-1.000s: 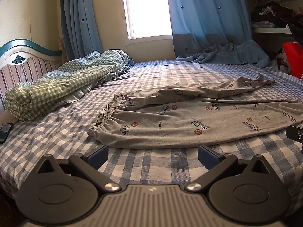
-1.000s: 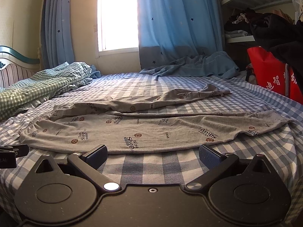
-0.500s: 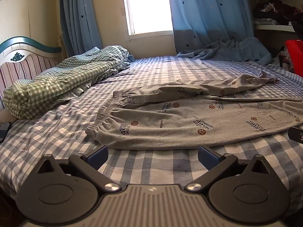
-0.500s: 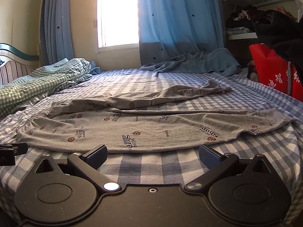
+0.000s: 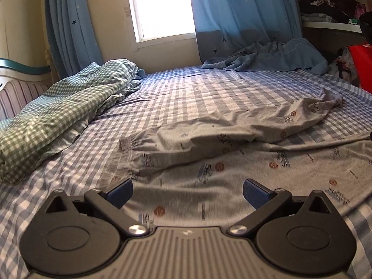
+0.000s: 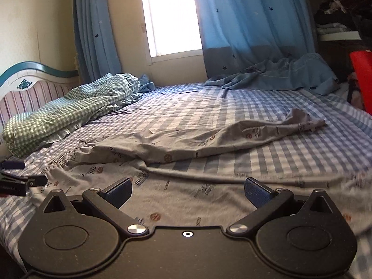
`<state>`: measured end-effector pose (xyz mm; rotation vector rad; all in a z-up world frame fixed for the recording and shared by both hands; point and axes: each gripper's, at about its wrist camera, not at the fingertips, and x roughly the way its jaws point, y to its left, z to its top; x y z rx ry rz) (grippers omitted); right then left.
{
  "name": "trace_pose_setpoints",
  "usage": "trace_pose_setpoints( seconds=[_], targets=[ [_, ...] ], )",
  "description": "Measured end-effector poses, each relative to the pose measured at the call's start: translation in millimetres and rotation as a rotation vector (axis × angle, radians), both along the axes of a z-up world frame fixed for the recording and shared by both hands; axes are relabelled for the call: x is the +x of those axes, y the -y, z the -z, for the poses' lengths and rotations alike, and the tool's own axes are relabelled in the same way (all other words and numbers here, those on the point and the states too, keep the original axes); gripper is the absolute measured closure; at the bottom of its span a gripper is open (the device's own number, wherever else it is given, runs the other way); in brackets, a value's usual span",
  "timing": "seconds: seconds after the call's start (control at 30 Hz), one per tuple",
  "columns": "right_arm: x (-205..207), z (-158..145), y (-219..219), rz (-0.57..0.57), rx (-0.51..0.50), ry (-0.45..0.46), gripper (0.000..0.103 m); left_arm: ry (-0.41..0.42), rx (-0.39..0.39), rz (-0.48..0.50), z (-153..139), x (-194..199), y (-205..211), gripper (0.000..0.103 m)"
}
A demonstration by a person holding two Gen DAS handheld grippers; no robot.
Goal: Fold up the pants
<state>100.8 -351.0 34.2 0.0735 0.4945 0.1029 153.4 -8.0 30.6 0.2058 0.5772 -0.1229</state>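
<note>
Grey printed pants (image 5: 232,167) lie spread across the blue checked bed (image 5: 209,93), elastic waistband to the left, legs running right. The far leg (image 5: 302,116) is rumpled and ends near the bed's right side. My left gripper (image 5: 187,191) hangs open just above the near leg, close to the waistband, nothing between its fingers. My right gripper (image 6: 188,191) is open over the near leg (image 6: 209,190) further along. In the right wrist view the left gripper (image 6: 21,181) shows at the left edge, beside the waistband (image 6: 69,160).
A rolled green checked quilt (image 5: 58,116) lies at the left by the striped headboard (image 6: 30,93). A blue cloth (image 5: 274,55) is bunched at the far edge under the curtains. A red bag (image 5: 362,65) and cluttered shelves (image 5: 330,11) stand at the right.
Both grippers have moved forward and lower, from the bed's near edge to over the pants' near leg. Jaws stay open. The pants have not moved.
</note>
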Motion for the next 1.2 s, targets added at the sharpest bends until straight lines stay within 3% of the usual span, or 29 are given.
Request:
trace_pose_setpoints(
  seconds=[0.13, 0.23, 0.33, 0.43, 0.6, 0.77, 0.9, 0.97, 1.0, 1.03, 1.1, 1.13, 1.2],
  targets=[
    [82, -24, 41, -0.155, -0.093, -0.045, 0.000, 0.006, -0.021, 0.046, -24, 89, 0, 0.000],
    [159, -32, 75, -0.216, -0.127, -0.117, 0.000, 0.020, 0.032, 0.128, -31, 165, 12, 0.000],
    [232, -29, 108, -0.261, -0.131, -0.165, 0.001, -0.021, 0.083, 0.267, -19, 234, 26, 0.000],
    [297, -10, 136, -0.309, -0.086, -0.278, 0.003, -0.088, 0.119, 0.355, 3, 290, 40, 0.000],
    [351, 19, 136, -0.432, -0.074, -0.374, 0.025, -0.216, 0.127, 0.479, 31, 339, 45, 0.001],
    [375, 45, 125, -0.519, -0.145, -0.466, 0.028, -0.275, 0.165, 0.527, 49, 355, 33, 0.006],
    [384, 62, 118, -0.536, -0.205, -0.539, 0.038, -0.351, 0.255, 0.532, 68, 359, 32, 0.023],
    [382, 62, 116, -0.544, -0.215, -0.541, 0.038, -0.388, 0.279, 0.534, 77, 357, 32, 0.033],
    [382, 62, 114, -0.544, -0.211, -0.545, 0.047, -0.380, 0.270, 0.551, 77, 352, 33, 0.045],
    [380, 60, 113, -0.547, -0.216, -0.541, 0.068, -0.388, 0.265, 0.576, 77, 349, 34, 0.067],
    [373, 59, 102, -0.568, -0.280, -0.519, 0.091, -0.394, 0.275, 0.580, 78, 341, 40, 0.095],
    [369, 59, 99, -0.574, -0.307, -0.509, 0.095, -0.372, 0.311, 0.568, 80, 334, 45, 0.101],
    [364, 56, 93, -0.551, -0.340, -0.486, 0.099, -0.326, 0.384, 0.549, 83, 322, 56, 0.103]
  ],
)
